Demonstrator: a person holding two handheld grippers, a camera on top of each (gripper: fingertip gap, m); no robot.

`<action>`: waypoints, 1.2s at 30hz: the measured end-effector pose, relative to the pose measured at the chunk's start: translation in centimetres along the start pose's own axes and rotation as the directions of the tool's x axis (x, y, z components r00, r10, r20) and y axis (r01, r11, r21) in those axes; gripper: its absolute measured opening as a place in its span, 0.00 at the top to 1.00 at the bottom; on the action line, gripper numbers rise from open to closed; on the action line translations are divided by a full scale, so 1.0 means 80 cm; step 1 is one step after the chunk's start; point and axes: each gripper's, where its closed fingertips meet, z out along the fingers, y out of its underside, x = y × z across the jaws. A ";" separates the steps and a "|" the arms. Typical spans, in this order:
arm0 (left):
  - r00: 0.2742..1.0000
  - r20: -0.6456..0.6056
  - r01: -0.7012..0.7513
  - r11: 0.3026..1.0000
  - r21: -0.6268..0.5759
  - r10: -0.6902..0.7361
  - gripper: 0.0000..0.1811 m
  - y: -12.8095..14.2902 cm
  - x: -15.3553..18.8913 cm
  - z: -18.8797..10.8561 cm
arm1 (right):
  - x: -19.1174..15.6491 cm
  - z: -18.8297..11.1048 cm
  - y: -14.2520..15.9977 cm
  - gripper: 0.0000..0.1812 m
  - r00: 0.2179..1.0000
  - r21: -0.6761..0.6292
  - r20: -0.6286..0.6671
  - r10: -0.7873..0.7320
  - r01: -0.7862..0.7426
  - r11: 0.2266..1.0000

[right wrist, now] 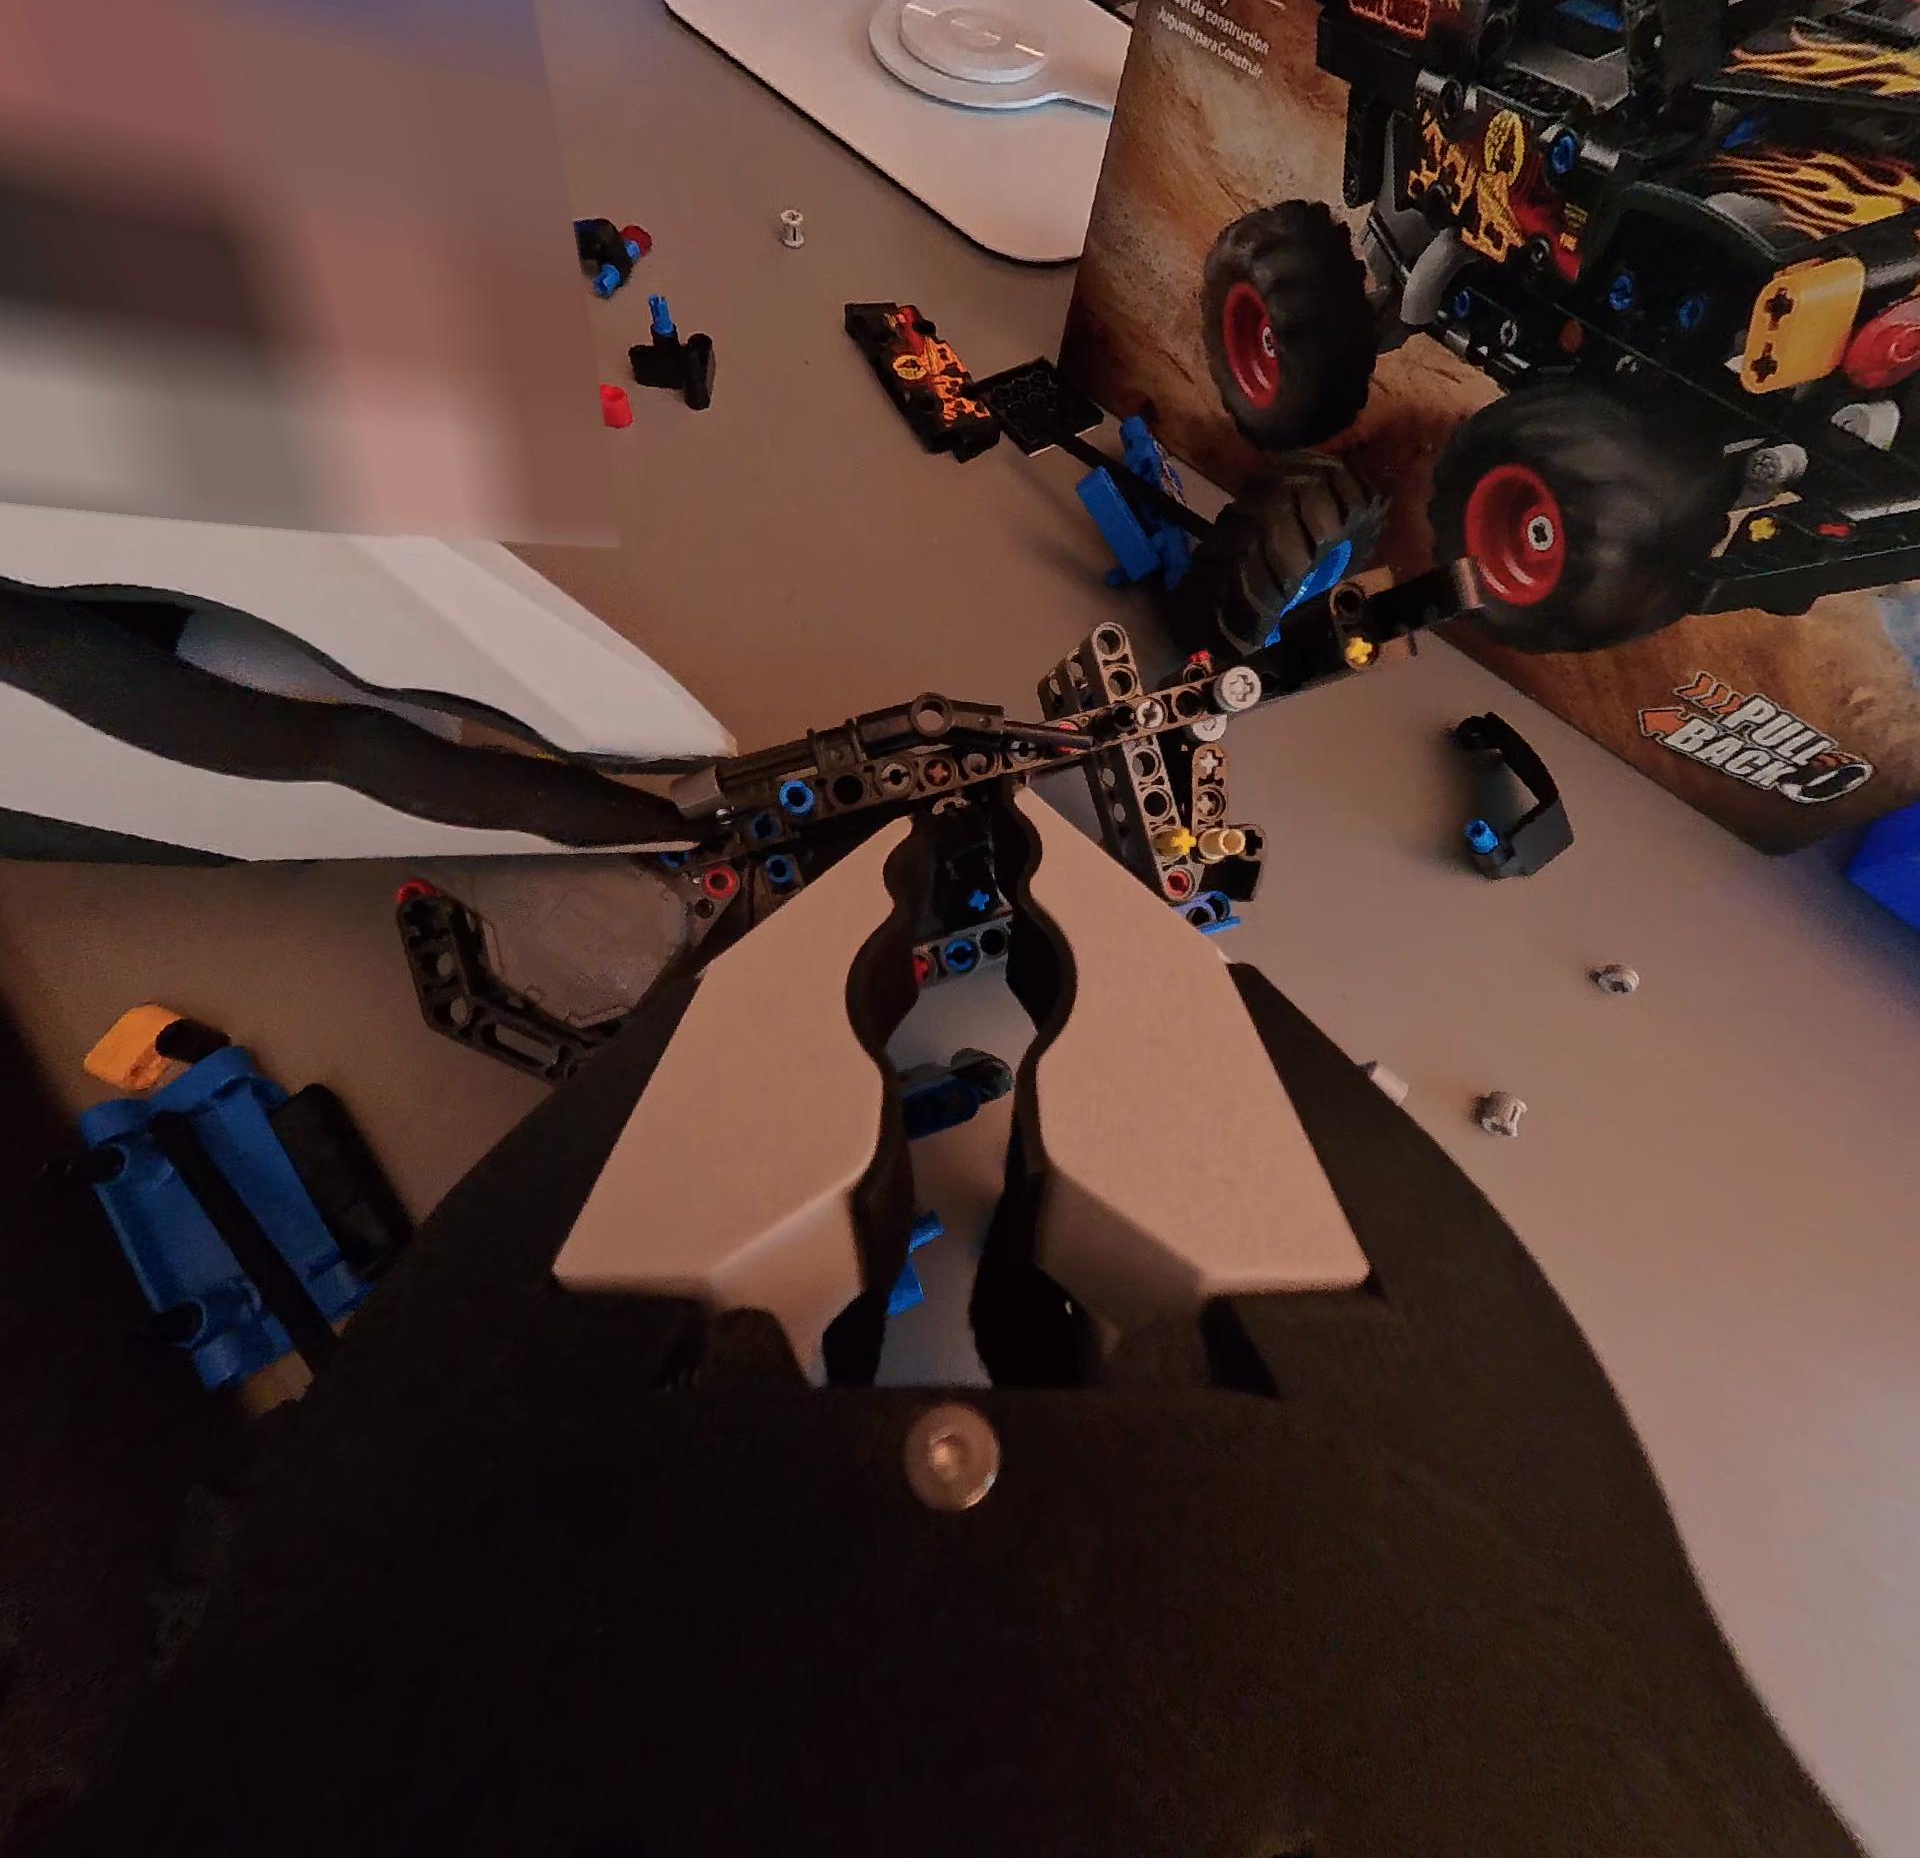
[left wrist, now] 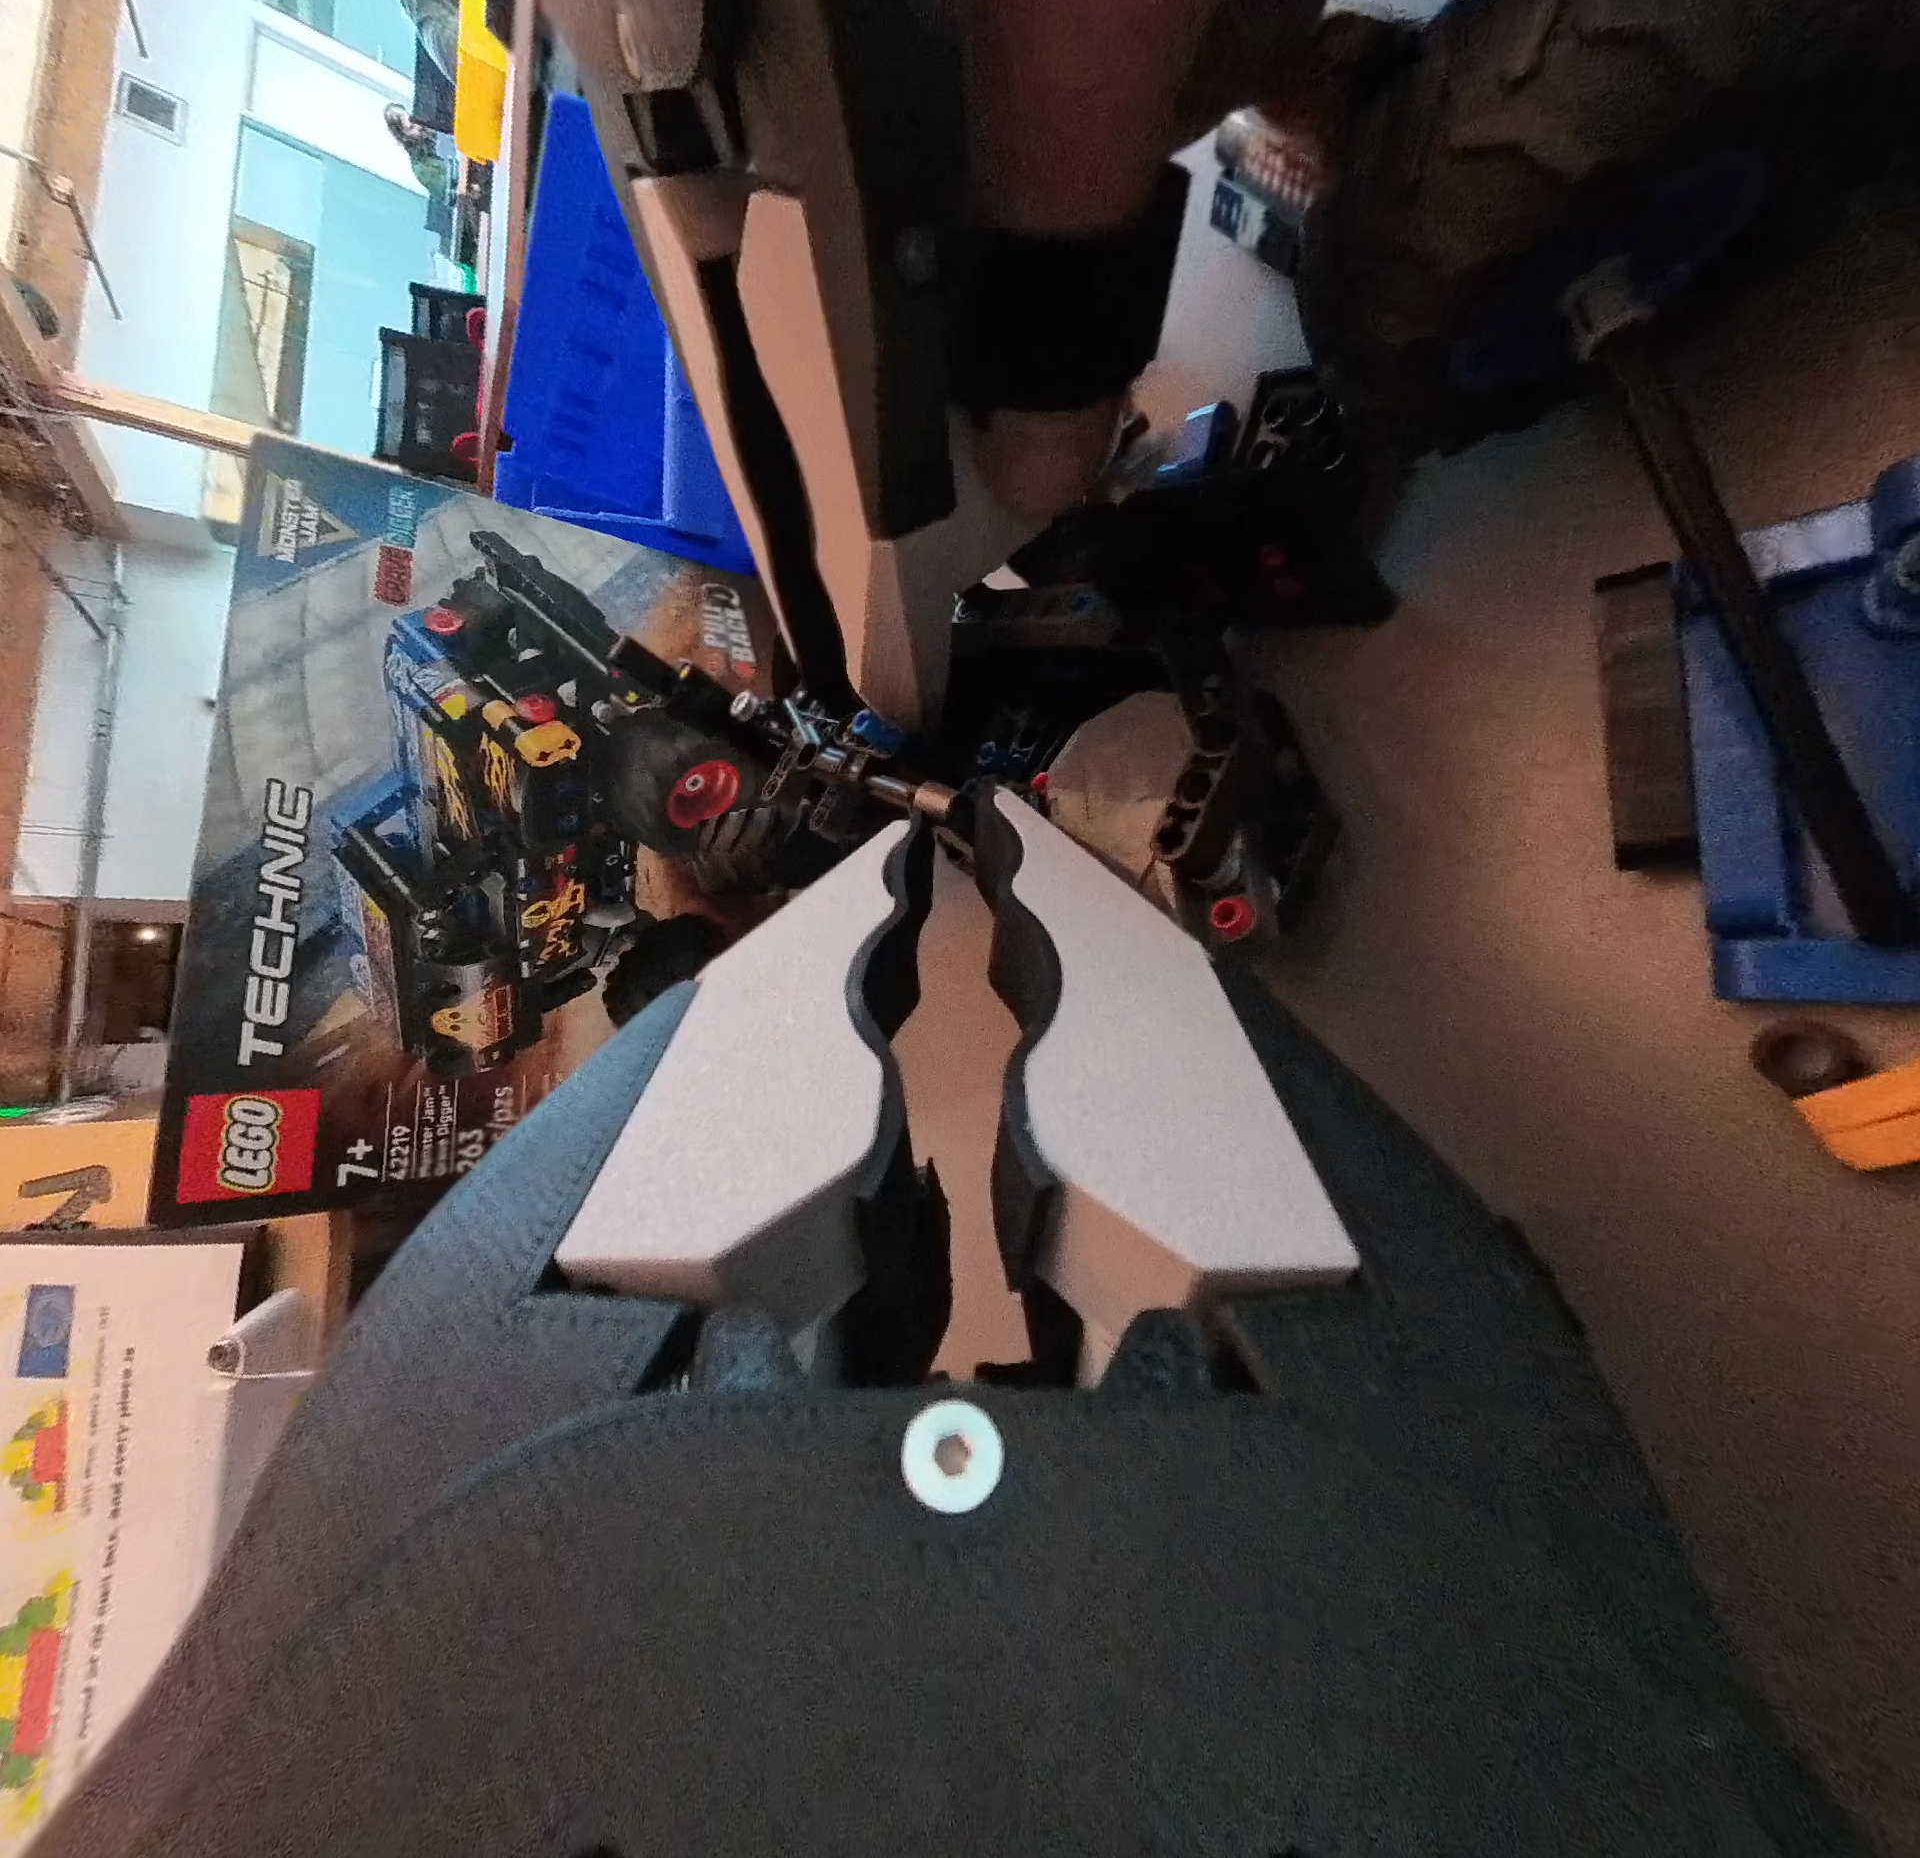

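Note:
A half-built black toy chassis (right wrist: 935, 764) of pinned beams hangs just above the grey table (right wrist: 1558, 1289), held between both grippers. My left gripper (left wrist: 951, 821) is shut on a grey axle end (left wrist: 914, 795) sticking out of the chassis (left wrist: 1091, 655). In the right wrist view the left gripper (right wrist: 701, 785) comes in from the left onto that end. My right gripper (right wrist: 961, 821) is shut on the underside of the long black beam at its middle. In the left wrist view the right gripper (left wrist: 883, 686) reaches down from above.
The toy's picture box (right wrist: 1558, 354) stands behind the chassis and shows in the left wrist view (left wrist: 416, 821) too. Loose parts lie around: a blue block (right wrist: 208, 1216), a black angled beam (right wrist: 468, 987), a tyre (right wrist: 1278, 551), a curved black piece (right wrist: 1517, 800). A white stand base (right wrist: 935, 94) lies far back. There is about 4 cm between the tips of the two grippers.

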 end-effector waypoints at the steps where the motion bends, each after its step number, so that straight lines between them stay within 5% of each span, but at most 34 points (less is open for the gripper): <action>1: 0.999 -0.010 0.035 0.999 0.018 -0.034 0.96 0.001 0.000 0.000 | 0.000 0.000 0.000 0.93 1.000 0.000 0.000 0.001 -0.001 1.000; 4: 1.000 -0.014 -0.002 1.000 0.023 0.002 1.00 -0.001 0.003 -0.004 | 0.003 -0.001 0.001 0.93 1.000 -0.001 -0.010 0.005 -0.005 1.000; 5: 0.994 -0.093 0.074 0.993 0.095 -0.065 1.00 -0.014 0.019 -0.008 | 0.008 -0.002 0.002 0.94 1.000 0.003 -0.018 0.018 -0.018 1.000; 13: 0.944 -0.136 0.318 0.939 0.134 -0.300 0.98 -0.002 -0.016 -0.013 | 0.006 -0.004 0.000 0.94 1.000 0.019 0.004 0.028 -0.028 0.999; 23: 0.778 -0.324 0.578 0.815 0.034 -0.538 0.92 -0.011 -0.007 0.021 | 0.007 -0.003 0.000 0.94 1.000 0.015 -0.009 0.015 -0.015 1.000; 26: 0.822 -0.290 0.522 0.852 0.035 -0.491 0.93 -0.009 -0.009 0.024 | 0.008 -0.002 -0.001 0.94 1.000 0.011 -0.015 0.009 -0.009 1.000; 36: 0.665 -0.431 0.669 0.743 -0.019 -0.610 0.93 -0.009 -0.007 0.020 | 0.007 -0.001 -0.002 0.95 1.000 0.018 -0.016 -0.015 0.016 1.000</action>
